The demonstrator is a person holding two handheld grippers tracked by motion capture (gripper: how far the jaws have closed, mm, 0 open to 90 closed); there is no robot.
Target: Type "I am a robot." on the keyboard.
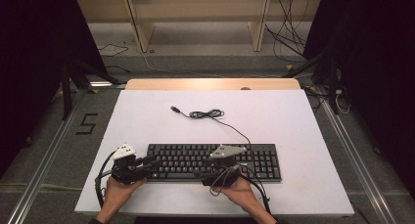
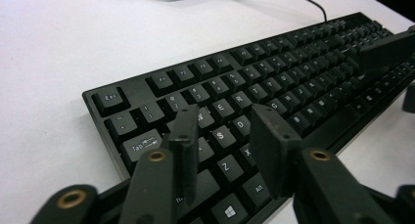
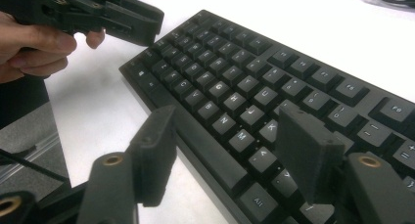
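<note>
While both hands hover at the near edge, the scene by view:

High view, keyboard: black keyboard lies flat near the front of the white surface, long side across.
High view, cable: its cable runs back from the right part and coils near mid-surface, plug lying free.
High view, left tongs: left tongs point right, tips over the keyboard's left end.
High view, right tongs: right tongs sit over the keyboard's front edge, right of centre.
Left gripper view, left tongs: jaws partly open, nothing gripped; tips hang above the keys near the left end, around W, S, X.
Right gripper view, right tongs: jaws wide apart, holding nothing; one tip is over the front edge by the space bar, the other over keys near K.
Right gripper view, left hand: hand grips the other tongs above the keyboard's far corner.
</note>
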